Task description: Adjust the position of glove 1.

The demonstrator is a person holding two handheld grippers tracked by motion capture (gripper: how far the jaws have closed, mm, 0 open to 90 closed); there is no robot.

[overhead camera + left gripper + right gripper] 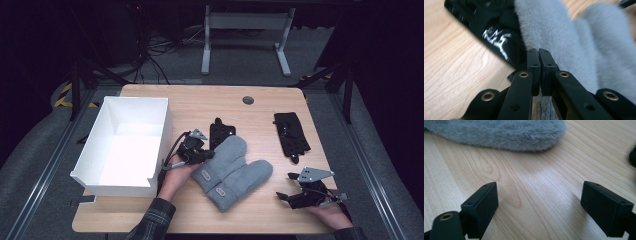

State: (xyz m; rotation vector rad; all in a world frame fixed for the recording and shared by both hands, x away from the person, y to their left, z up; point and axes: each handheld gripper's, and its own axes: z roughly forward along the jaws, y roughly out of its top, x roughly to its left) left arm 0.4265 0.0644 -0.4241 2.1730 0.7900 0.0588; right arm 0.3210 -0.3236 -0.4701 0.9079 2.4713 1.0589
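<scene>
Pinching the grey mitten [564, 32] edge — left tool [539, 56] clamped on it.

Grey mittens [232, 172]: fuzzy fleece, matt, w/ ribbed knit cuffs. Black gloves [291, 132] just beside the mittens: smooth fabric, slight sheen, white print on one. Table [150, 205]: pale wood grain, smooth, satin. White box [125, 145] left of mittens: matt card or plastic.
</scene>
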